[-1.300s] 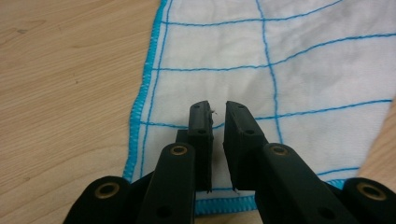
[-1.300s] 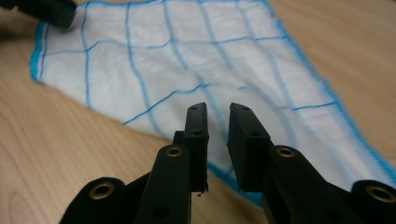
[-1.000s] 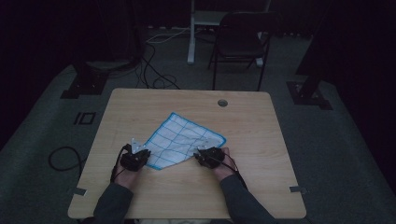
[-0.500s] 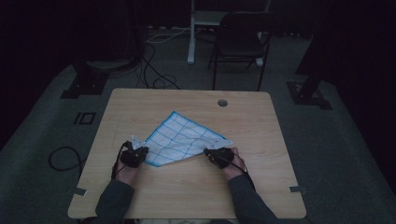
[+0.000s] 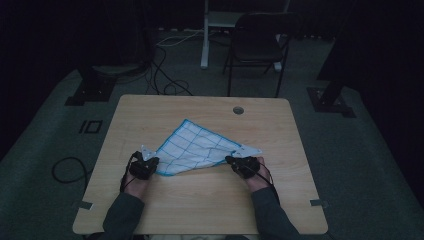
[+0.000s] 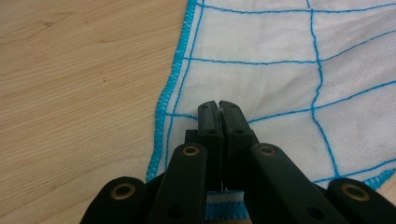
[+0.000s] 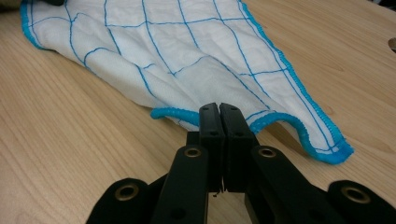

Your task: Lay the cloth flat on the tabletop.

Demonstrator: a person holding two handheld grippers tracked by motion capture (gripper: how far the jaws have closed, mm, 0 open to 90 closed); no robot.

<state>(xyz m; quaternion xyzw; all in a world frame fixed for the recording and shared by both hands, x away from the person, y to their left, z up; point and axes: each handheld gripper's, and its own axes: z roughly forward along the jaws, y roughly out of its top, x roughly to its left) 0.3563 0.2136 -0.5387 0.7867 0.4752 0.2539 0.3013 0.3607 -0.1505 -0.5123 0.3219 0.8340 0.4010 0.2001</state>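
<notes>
A white cloth (image 5: 197,147) with a blue grid and a blue hem lies on the wooden table (image 5: 200,210), pulled out between both hands. My left gripper (image 5: 150,164) is at its left corner. In the left gripper view the jaws (image 6: 218,103) are shut on the cloth (image 6: 280,84), and the hem shows beneath them. My right gripper (image 5: 234,161) is at the cloth's right end. In the right gripper view it (image 7: 218,106) is shut on a raised fold of the hem, and the cloth (image 7: 187,56) runs away from it.
A round cable hole (image 5: 238,110) sits near the table's far edge. Beyond the table stand a dark chair (image 5: 257,47) and a white post (image 5: 205,35). A cable loop (image 5: 65,167) lies on the floor at the left.
My right gripper has moved to the right with the cloth's edge, so the cloth is stretched wider. The left hand has stayed where it was.
</notes>
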